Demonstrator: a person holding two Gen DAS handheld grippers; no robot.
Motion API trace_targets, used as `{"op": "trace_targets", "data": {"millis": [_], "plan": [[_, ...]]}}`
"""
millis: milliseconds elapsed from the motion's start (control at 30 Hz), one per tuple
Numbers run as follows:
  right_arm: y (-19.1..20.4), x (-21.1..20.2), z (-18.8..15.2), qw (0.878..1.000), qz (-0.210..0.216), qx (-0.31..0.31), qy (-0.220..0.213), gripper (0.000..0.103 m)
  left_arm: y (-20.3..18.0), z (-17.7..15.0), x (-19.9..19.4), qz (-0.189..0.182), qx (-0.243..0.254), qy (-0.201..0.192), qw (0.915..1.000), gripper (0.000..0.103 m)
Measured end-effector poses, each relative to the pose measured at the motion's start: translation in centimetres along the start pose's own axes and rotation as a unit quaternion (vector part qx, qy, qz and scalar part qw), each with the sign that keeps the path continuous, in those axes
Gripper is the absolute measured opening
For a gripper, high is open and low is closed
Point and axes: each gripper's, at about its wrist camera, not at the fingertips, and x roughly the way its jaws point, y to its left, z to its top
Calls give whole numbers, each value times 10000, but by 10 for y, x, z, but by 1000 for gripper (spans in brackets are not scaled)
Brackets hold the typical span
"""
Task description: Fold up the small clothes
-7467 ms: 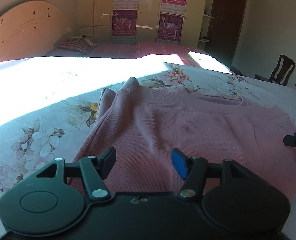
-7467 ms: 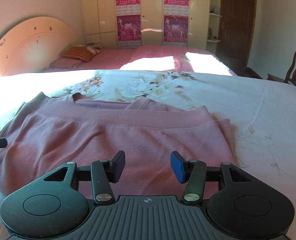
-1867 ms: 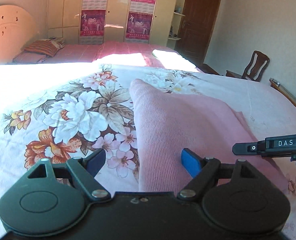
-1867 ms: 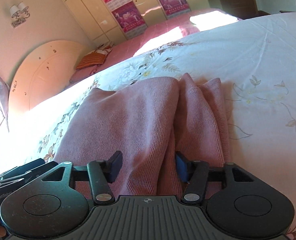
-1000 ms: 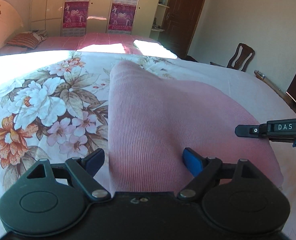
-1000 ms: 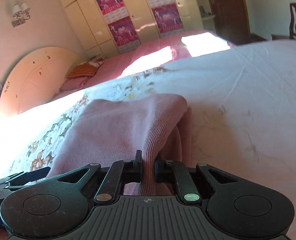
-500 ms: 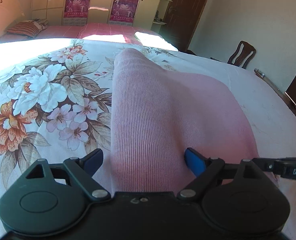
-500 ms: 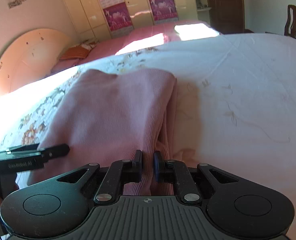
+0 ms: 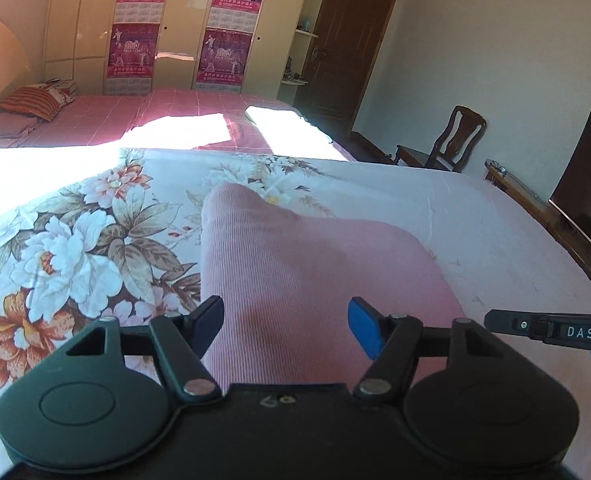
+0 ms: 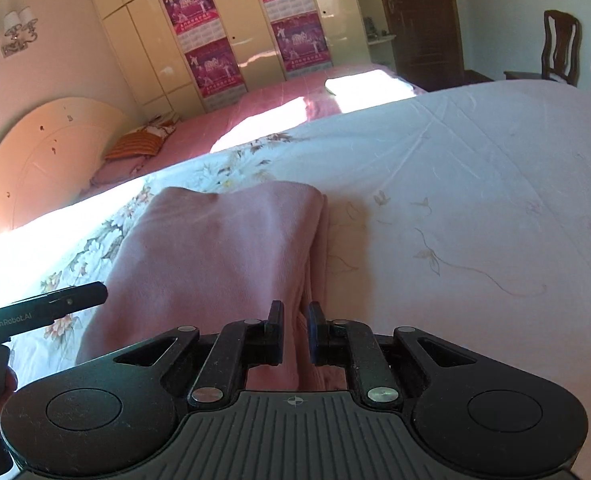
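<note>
On your left side, the left hand-held gripper (image 9: pixel 285 326) has just been closing its jaws, yet they stand spread: the near end of the pink garment (image 9: pixel 295 272) runs between them, and neither pad looks to press on it. The garment lies folded into a long strip on the floral bedspread (image 9: pixel 67 248), its long axis running straight away from you toward the far bed, its left fold line almost in line with your left finger.

Moving right, your right hand-held gripper (image 10: pixel 295 332) is pressed nearly together, pinching the near right edge of the same garment, where the stacked layers bunch up between the pads. Both grippers sit at the near end, the far end well apart from either.

So the coming fold, as I judge it, runs along that long axis: near end carried forward onto the far end. Your right hand has its corner; your left needs to finish closing on its own first.
</note>
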Motion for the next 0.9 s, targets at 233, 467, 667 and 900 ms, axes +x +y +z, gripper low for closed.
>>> {"op": "trace_targets", "data": {"millis": [233,467,667,900], "plan": [[33,66,33,9985,-349,-311,-293,66,4,30,59,107,193,202,9996,58],[31,134,43,9943,-822,-682,12,35,23,35,99,309,72,425,9986,61],[11,148,34,9948,-759,-681,-11,36,35,27,108,315,-183,492,9981,64],[19,111,38,9962,-552,-649,-187,36,20,26,74,466,86,249,9986,65]]}}
